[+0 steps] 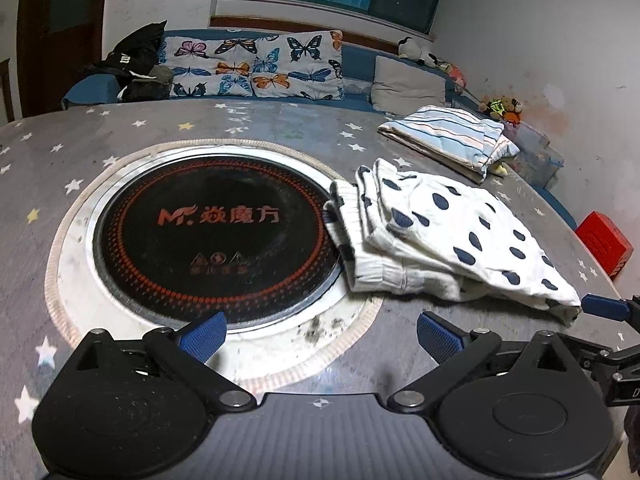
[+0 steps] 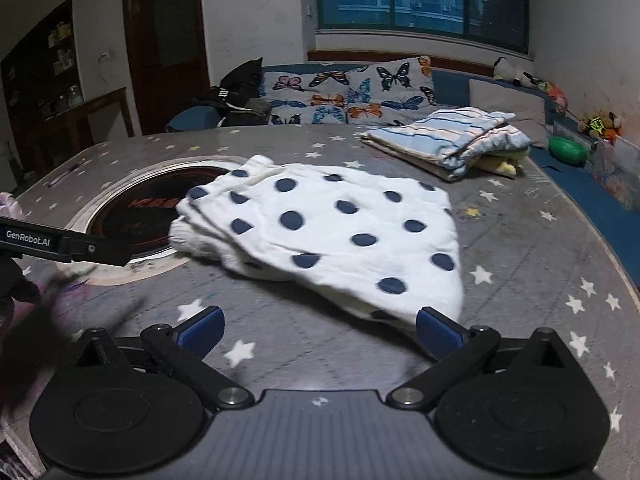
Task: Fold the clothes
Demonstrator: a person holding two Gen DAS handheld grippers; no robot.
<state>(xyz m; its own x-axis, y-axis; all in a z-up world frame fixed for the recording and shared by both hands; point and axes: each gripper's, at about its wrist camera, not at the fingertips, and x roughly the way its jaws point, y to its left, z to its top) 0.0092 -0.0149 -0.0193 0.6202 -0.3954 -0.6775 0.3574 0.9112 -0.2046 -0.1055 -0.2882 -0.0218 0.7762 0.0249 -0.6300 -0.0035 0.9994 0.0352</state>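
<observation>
A folded white garment with dark blue dots (image 1: 440,236) lies on the grey star-patterned table (image 1: 60,168), its left edge over the rim of the built-in cooktop (image 1: 216,236). It also shows in the right wrist view (image 2: 340,232). My left gripper (image 1: 320,336) is open and empty, low over the table in front of the cooktop. My right gripper (image 2: 320,332) is open and empty, its right fingertip (image 2: 436,332) just in front of the garment's near corner. A folded striped cloth (image 1: 452,136) lies at the back right; it also shows in the right wrist view (image 2: 448,136).
A blue sofa with butterfly cushions (image 1: 256,64) stands behind the table. Dark clothes (image 1: 136,64) are piled on its left end. A red box (image 1: 604,240) sits past the table's right edge. Plush toys (image 2: 600,124) and a green object (image 2: 566,148) lie at the right wall.
</observation>
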